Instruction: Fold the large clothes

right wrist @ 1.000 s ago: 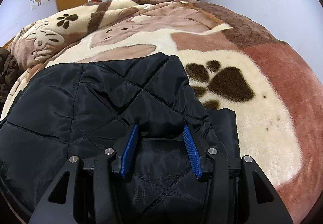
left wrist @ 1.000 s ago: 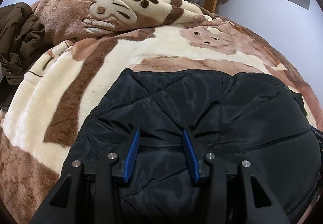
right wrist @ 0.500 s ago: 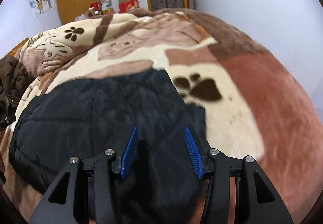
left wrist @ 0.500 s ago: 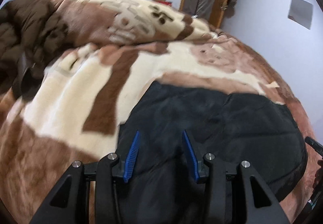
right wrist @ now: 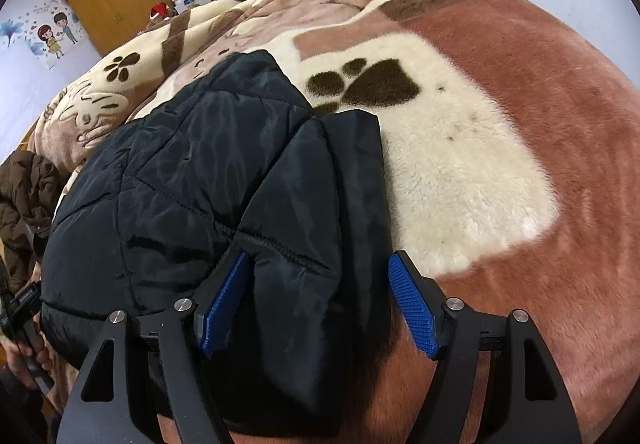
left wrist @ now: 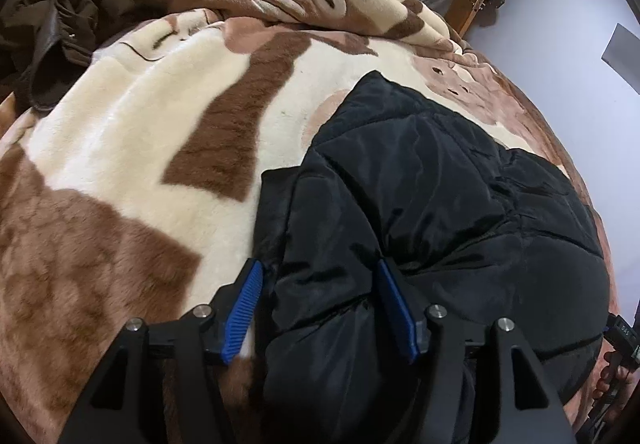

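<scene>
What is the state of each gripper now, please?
Left gripper: jaws opening; the black jacket lies between them, not pressed.
Right gripper: jaws opening wide; jacket edge between them, released.

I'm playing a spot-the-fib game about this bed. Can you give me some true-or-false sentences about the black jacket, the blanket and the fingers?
1. The black jacket lies on the blanket. True.
2. A dark paw print sits beside the jacket. True.
3. The blanket is plain blue. False: it is brown, cream and pink.
4. The right gripper pinches the jacket tight. False: its fingers are opening.
5. The brown coat lies on top of the jacket. False: it is heaped apart.
</scene>
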